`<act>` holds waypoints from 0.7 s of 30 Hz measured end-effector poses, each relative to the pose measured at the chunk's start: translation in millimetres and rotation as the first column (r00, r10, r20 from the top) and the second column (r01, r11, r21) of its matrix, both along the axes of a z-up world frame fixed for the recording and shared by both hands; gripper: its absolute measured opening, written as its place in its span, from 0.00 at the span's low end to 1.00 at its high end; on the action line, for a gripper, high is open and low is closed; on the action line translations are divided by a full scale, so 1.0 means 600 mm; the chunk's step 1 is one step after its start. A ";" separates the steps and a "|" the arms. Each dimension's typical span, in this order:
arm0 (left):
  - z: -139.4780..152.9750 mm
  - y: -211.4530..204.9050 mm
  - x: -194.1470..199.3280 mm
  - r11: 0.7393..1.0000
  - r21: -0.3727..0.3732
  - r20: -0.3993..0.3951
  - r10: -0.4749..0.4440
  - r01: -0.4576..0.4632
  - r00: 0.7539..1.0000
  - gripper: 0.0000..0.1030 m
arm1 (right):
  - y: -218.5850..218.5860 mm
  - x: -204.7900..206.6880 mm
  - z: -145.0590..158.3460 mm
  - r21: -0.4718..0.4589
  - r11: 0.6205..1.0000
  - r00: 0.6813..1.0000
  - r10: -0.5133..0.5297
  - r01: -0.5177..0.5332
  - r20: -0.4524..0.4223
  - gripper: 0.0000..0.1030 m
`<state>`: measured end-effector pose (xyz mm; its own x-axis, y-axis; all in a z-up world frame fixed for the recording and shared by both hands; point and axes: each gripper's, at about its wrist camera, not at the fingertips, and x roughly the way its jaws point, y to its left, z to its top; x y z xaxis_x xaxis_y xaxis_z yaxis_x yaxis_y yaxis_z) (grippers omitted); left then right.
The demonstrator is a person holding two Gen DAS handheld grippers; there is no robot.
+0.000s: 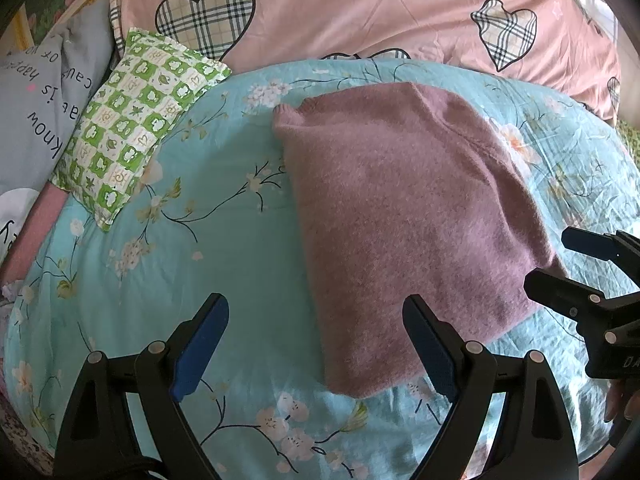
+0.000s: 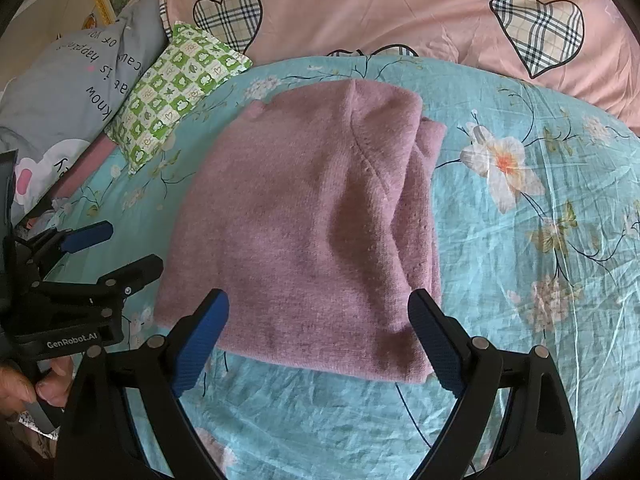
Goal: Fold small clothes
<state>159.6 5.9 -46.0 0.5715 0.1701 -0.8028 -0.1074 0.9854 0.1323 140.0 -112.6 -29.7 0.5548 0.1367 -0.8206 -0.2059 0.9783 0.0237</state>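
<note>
Already the mauve knitted sweater (image 2: 304,216) lies folded into a thick, roughly rectangular packet on the turquoise flowered sheet (image 2: 540,240), with the near edge toward both tools and extra layers stacked along its right side. Neither tool holds it. The left gripper (image 1: 316,344) hangs with its fingers spread wide apart and empty, over the near left corner of the packet, and the right gripper (image 2: 320,344) has its fingers wide apart too, empty, above the near edge. From here I judge that the main danger is in the grasp: the knit is thick and fuzzy, so a finger could catch only the top layer, and lifting it would open the fold again. The stacked layers on the right side look loose, and they may slide out if the packet is dragged over the sheet, which is already wrinkled and could bunch up under it. The two tools are also near each other at the same edge, so they could knock together. The green checked pillow (image 1: 132,124) and the pink heart-print quilt (image 1: 360,12) are well apart from the work.
</note>
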 end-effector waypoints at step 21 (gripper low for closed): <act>-0.005 -0.003 0.014 1.000 -0.009 -0.013 -0.007 0.007 1.000 0.87 | -0.005 0.008 0.004 0.009 1.000 1.000 -0.004 0.004 -0.003 0.89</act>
<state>168.3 4.0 -49.1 0.5621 0.1591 -0.8116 -0.0988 0.9872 0.1250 144.8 -115.7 -27.4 0.5528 0.1413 -0.8213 -0.2015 0.9789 0.0328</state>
